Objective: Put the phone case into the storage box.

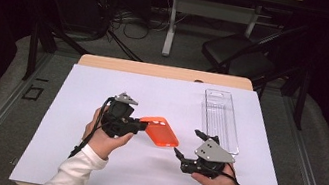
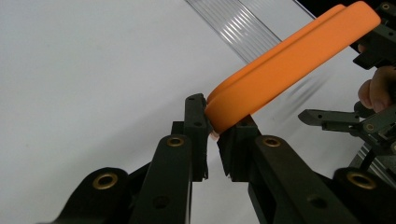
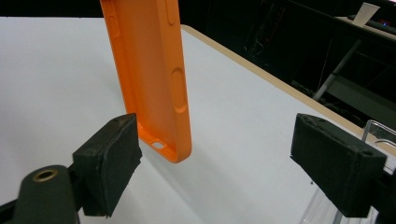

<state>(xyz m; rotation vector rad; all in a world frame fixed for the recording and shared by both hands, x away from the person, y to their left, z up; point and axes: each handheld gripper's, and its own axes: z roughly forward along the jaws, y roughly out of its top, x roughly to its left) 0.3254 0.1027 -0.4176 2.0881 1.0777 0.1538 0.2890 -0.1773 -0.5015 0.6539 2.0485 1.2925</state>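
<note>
Button cutouts on orange phone case [image 3: 152,70] in right gripper view, hidden from high view

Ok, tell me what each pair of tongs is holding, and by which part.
The left tongs pinch one end of the orange rubbery phone case. The right tongs stand open, gripping nothing.

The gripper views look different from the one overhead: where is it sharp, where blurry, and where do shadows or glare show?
High view: even light on the white table sheet, surroundings dark, and the clear plastic tray glints faintly. Left gripper view: the orange silicone phone case is fairly sharp at the jaws, while the tray's ridges behind it blur. Right gripper view: the case casts a soft shadow on the sheet, and the near black pads look slightly soft.
</note>
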